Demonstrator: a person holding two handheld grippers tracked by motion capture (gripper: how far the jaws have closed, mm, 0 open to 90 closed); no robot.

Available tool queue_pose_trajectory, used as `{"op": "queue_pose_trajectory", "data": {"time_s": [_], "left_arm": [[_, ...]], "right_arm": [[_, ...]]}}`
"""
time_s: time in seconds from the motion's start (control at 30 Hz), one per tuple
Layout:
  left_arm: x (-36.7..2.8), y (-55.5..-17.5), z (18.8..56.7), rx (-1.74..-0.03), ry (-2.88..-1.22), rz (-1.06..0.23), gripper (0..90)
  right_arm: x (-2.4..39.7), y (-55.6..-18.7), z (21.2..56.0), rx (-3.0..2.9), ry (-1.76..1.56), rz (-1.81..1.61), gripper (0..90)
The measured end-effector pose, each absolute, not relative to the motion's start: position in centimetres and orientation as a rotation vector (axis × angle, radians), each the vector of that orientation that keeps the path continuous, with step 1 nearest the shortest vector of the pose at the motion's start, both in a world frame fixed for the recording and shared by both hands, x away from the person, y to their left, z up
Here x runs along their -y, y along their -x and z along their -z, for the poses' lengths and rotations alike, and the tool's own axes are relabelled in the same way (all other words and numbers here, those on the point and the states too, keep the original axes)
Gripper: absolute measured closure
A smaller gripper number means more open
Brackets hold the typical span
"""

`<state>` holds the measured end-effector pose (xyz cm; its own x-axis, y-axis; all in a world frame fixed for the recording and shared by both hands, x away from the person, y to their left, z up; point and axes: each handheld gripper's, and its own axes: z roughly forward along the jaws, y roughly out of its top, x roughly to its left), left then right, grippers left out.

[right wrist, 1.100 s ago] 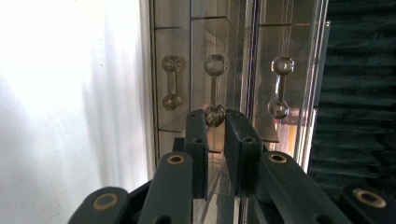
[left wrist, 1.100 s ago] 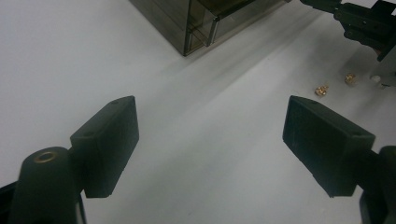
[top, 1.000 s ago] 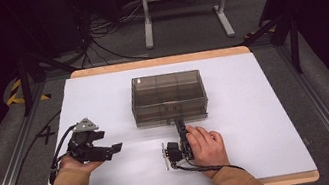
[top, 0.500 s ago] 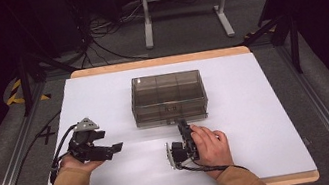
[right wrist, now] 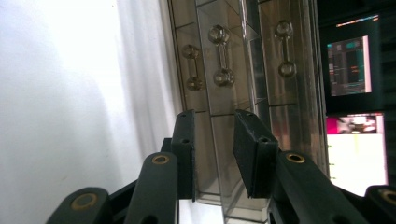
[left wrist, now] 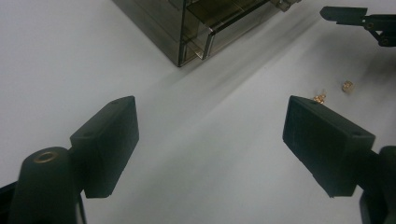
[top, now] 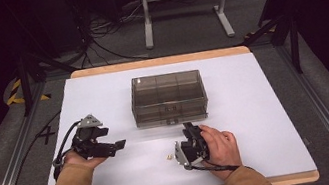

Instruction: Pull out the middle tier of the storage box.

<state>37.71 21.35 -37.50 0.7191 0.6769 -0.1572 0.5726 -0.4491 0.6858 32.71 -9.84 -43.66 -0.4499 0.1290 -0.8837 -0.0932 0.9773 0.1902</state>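
While my right gripper (top: 188, 129), jaws just opening with nothing clamped, sits at the front of the drawer box (top: 168, 97) mid-desk and my left gripper (top: 118, 144) waits open and empty, I fear a careless pull-back scattering the brass bits (top: 167, 157) nearby.

Glossy smoky clear plastic drawer box (top: 168, 97), matt white tabletop (top: 256, 107), matt black fingers (left wrist: 109, 140)
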Motion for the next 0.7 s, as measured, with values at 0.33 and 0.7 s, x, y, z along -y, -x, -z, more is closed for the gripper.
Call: {"op": "queue_pose_trajectory", "data": {"time_s": [0.33, 0.7], "left_arm": [[-21.4, -37.7, 37.4, -0.948, -2.162, -0.182, 18.9], [-21.6, -37.6, 37.3, -0.949, -2.156, -0.186, 18.9]], "right_arm": [[12.0, -32.8, 42.1, -2.137, -0.103, -0.451, 69.3], [14.3, -33.7, 41.1, -2.27, -0.222, -0.688, 71.3]]}}
